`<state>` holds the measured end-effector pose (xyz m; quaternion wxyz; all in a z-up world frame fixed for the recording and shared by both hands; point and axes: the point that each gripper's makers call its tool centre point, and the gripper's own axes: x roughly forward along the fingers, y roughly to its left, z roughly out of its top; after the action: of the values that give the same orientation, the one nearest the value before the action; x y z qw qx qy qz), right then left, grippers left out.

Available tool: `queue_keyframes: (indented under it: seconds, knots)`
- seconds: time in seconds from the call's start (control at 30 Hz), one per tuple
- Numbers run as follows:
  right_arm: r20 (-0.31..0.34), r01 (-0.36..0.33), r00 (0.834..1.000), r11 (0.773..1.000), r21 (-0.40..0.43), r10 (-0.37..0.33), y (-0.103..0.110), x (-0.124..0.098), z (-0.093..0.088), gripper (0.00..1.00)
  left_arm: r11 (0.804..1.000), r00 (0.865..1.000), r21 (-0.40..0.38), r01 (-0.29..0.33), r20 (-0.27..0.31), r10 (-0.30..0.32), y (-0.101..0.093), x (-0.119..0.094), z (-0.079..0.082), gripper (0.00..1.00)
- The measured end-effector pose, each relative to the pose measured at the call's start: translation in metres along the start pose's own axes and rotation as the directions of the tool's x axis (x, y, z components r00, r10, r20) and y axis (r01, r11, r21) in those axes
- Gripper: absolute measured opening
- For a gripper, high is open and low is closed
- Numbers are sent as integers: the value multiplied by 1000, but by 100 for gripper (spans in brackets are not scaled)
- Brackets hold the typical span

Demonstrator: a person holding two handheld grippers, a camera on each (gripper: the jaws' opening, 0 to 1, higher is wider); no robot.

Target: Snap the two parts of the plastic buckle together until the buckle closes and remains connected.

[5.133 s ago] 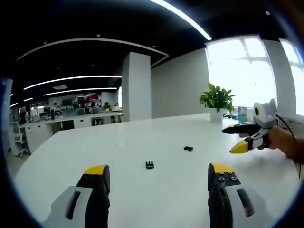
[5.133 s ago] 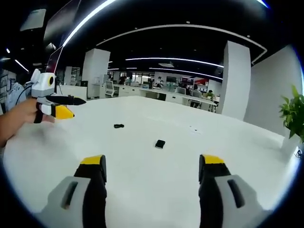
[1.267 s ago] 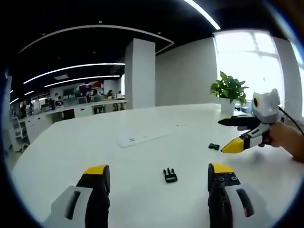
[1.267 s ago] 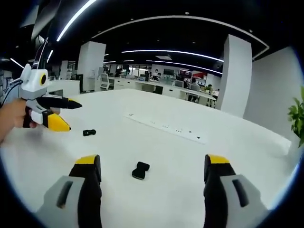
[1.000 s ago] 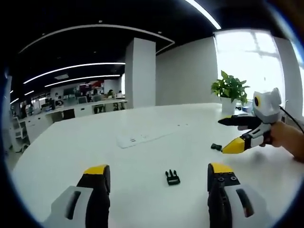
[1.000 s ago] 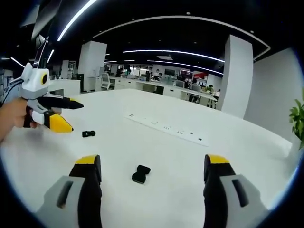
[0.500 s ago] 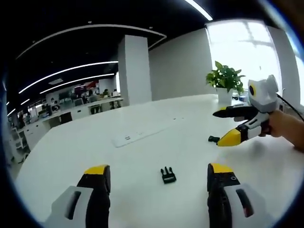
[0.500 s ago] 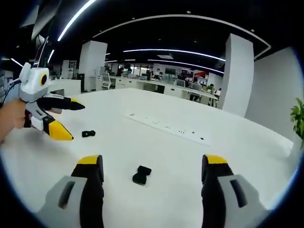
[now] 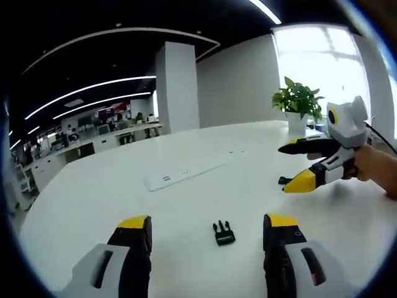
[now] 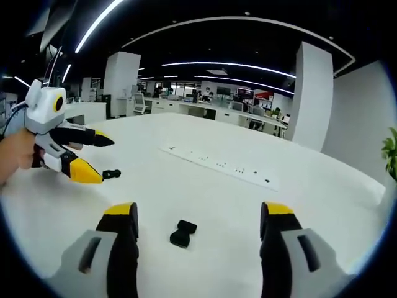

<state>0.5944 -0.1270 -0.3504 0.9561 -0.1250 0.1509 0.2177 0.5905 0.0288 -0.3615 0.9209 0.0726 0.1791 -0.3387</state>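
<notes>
Buckle halves lie apart on the white desk (image 9: 93,186): pronged half (image 9: 223,233) between the gaping, empty left tool (image 9: 206,231), socket half (image 10: 111,174) beside the spread, empty right tool (image 10: 197,218).

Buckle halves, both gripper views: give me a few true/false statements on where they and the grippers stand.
1. The two buckle halves are snapped together. False: the pronged buckle half and the socket buckle half lie apart on the white table.
2. The left gripper is open. True.
3. The right gripper is clamped on a buckle half. False: it is open and empty.
4. A potted plant stands on the table. True.
5. A white power strip lies on the table. True.
</notes>
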Motion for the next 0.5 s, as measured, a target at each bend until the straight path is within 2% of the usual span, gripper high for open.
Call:
queue_keyframes:
  seconds: [0.33,0.5]
  knots:
    - [-28,1,1000,1000,15,-1,2,-4,-6,73,1000,999,17,19,-28,-18,-4,-3,-4,68]
    - [-38,-32,999,999,10,33,7,-3,-8,68,1000,999,6,16,-31,-16,-4,-2,-5,65]
